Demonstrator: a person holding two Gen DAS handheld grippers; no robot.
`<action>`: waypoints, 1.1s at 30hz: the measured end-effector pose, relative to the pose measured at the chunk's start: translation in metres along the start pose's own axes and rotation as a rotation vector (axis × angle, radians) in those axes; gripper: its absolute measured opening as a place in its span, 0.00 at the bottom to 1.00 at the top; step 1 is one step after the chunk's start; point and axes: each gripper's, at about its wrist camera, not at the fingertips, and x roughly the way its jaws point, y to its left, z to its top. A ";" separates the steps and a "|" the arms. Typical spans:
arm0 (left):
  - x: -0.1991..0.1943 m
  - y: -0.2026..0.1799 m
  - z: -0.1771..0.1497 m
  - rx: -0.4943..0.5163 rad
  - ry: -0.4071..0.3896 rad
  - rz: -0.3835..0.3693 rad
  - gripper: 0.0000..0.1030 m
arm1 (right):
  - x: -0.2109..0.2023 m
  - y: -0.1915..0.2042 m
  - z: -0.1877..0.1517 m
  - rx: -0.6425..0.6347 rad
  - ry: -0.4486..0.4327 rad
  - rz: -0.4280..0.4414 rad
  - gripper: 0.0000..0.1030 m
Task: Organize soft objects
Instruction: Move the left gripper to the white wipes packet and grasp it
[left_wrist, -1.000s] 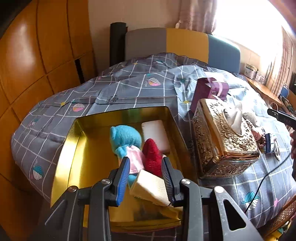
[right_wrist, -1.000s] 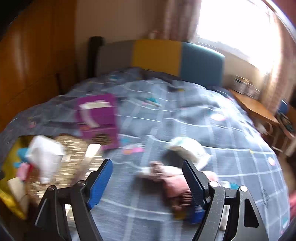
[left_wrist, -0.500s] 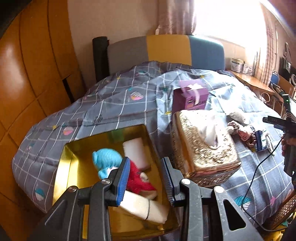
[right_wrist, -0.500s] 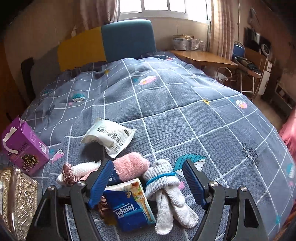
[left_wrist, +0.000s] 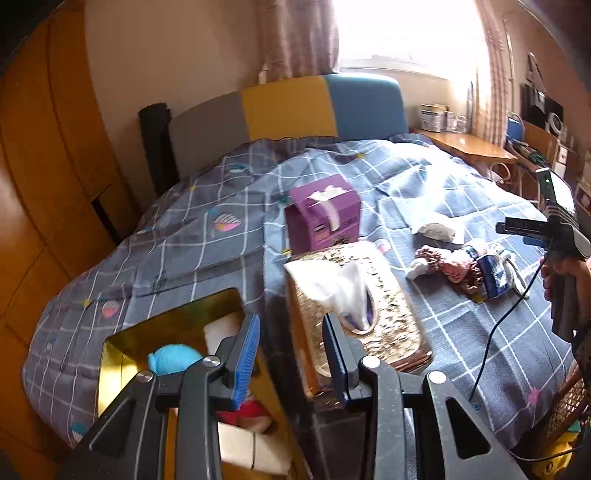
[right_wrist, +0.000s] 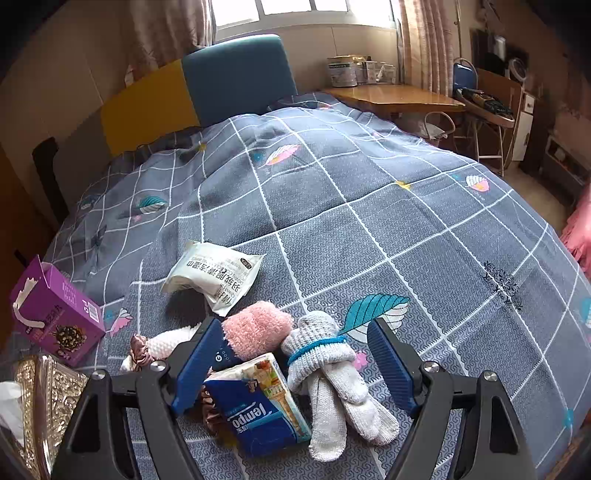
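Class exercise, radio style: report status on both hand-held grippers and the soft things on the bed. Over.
Left hand-held gripper open, empty, above gold box. Right hand-held gripper open over grey socks and tissue pack. Pink sock crowds the left finger.

Left gripper (left_wrist: 290, 354) points forward with its two blue-padded jaws parted and nothing between them; its black arms fill the lower frame. Right gripper (right_wrist: 293, 365) is spread wide, its blue-padded jaws far apart and clasping nothing. From the left camera, the right gripper appears side-on at the far right edge, gripped by the person's right hand (left_wrist: 567, 273) around its handle, fingers curled, with a black cable trailing down from it
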 end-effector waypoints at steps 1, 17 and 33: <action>0.001 -0.004 0.003 0.011 0.000 -0.006 0.34 | 0.000 -0.001 0.000 0.008 0.003 0.003 0.79; 0.043 -0.103 0.099 0.037 0.132 -0.378 0.34 | 0.001 -0.040 0.005 0.219 0.035 0.020 0.79; 0.250 -0.206 0.144 -0.412 0.602 -0.544 0.39 | -0.010 -0.054 0.008 0.337 0.028 0.149 0.82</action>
